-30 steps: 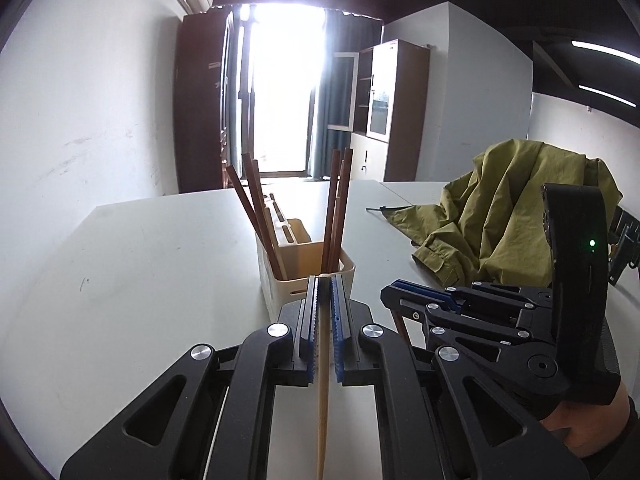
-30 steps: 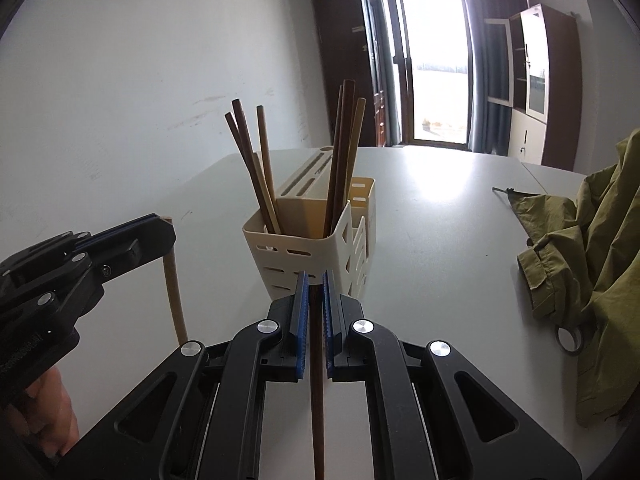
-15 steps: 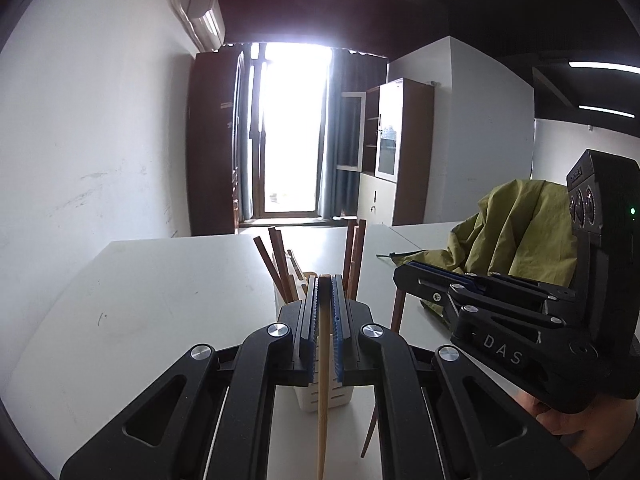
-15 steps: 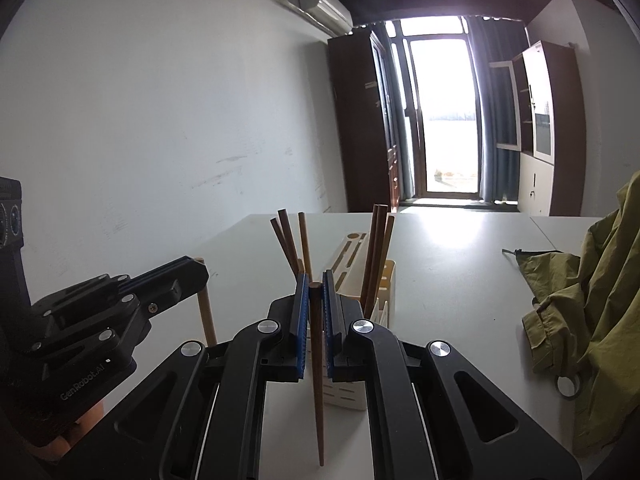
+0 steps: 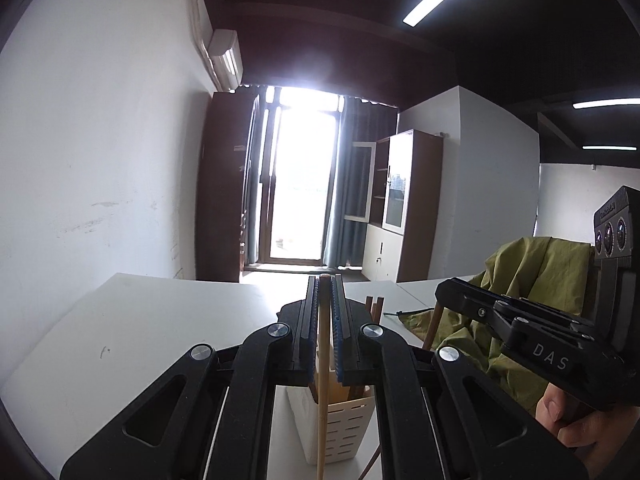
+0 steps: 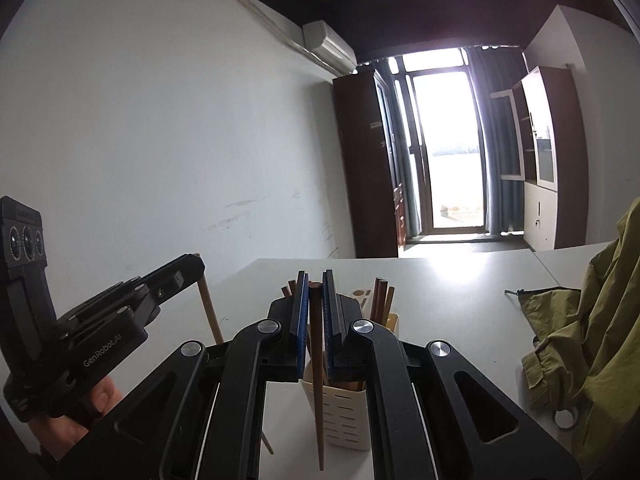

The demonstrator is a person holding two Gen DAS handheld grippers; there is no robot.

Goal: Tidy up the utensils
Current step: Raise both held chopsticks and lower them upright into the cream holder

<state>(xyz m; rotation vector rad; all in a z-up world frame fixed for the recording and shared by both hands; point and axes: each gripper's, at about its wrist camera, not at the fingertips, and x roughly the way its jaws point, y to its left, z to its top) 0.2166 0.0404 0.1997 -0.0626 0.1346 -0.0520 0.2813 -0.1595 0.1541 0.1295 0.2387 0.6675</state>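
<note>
The left claw [image 5: 325, 280] is pinching a pale chopstick [image 5: 322, 380] and the right claw [image 6: 315, 276] a dark chopstick [image 6: 317, 380], both hanging over the holder [image 6: 347, 416] below; several are already standing inside, these two remaining.

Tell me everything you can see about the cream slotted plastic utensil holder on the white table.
The cream slotted plastic utensil holder is a tall rectangular bin, its walls pierced by rows of short horizontal slots. It stands upright on the white table, mostly hidden behind the right gripper. Several dark brown wooden chopsticks stand in it, leaning on its rim. A partition seems to divide it, though the compartment count is unclear. The left wrist view shows it too.
</note>
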